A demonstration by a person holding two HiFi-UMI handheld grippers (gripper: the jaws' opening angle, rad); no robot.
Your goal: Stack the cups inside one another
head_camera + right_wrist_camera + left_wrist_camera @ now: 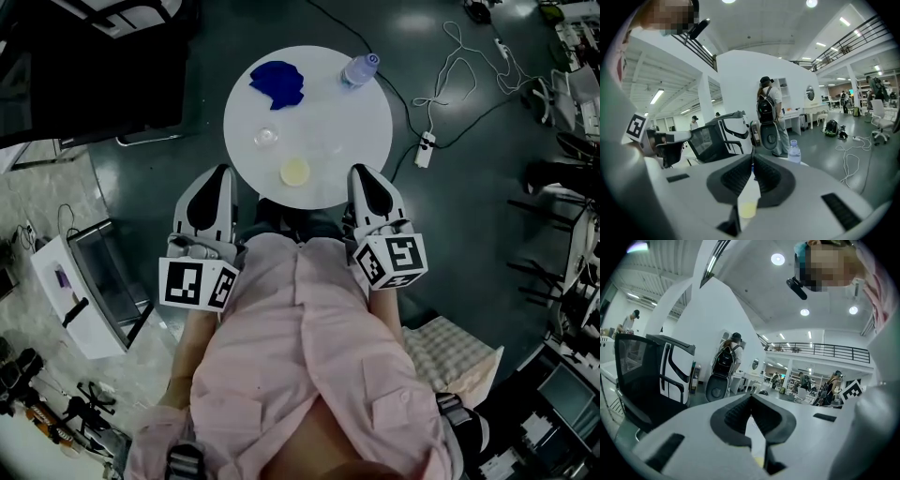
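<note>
The left tongs [223, 172] and right tongs [361, 172] are both pressed shut on nothing. They flank the yellow cup [295, 172], which stands near the round tabletop's [328, 103] near rim, about equally close to either hand. The clear cup [266, 137] sits just beyond the yellow cup and to its left, so the left tongs are nearer it. Both cups seem to stand mouth-up, though the top-down view leaves that uncertain. Either cup lies ahead of the closed tips.

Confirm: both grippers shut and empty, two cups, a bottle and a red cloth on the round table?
No: the cloth is blue, not red, per the head view. Otherwise right: left gripper and right gripper shut and empty; yellow cup, clear cup and bottle on the round table.
</note>
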